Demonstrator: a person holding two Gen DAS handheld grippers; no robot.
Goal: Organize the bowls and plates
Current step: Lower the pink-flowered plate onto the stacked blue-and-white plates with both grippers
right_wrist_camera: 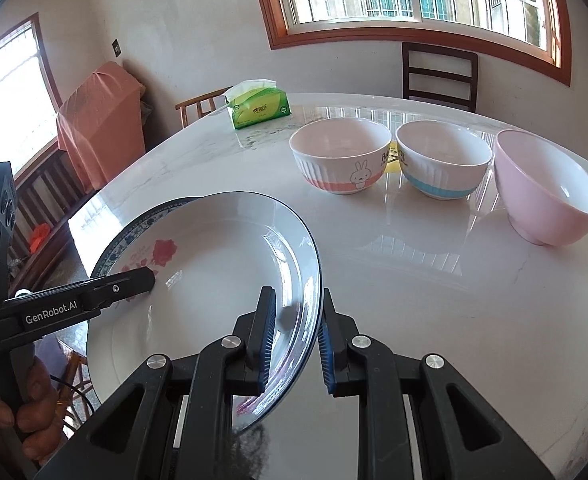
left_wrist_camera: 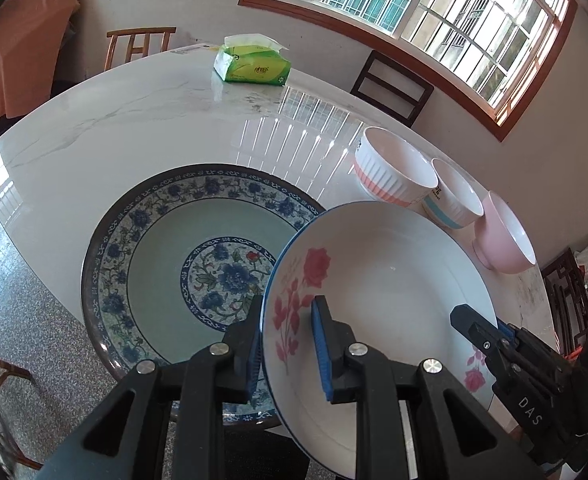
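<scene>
A white plate with red flowers [left_wrist_camera: 385, 280] is held tilted above the table, partly over a large blue-patterned plate [left_wrist_camera: 166, 248] that lies flat. My left gripper [left_wrist_camera: 288, 344] is shut on the white plate's left rim. My right gripper [right_wrist_camera: 295, 336] is shut on its right rim [right_wrist_camera: 309, 280]. The right gripper shows in the left wrist view [left_wrist_camera: 493, 340] and the left gripper in the right wrist view [right_wrist_camera: 134, 280]. Three bowls stand in a row: an orange-banded rabbit bowl [right_wrist_camera: 341, 154], a blue-banded bowl [right_wrist_camera: 441, 158] and a pink bowl [right_wrist_camera: 545, 192].
A green tissue pack [left_wrist_camera: 254, 62] lies at the far side of the white marble table [left_wrist_camera: 134, 120]. Wooden chairs [right_wrist_camera: 439, 74] stand around the table. The blue-patterned plate sits near the table's edge.
</scene>
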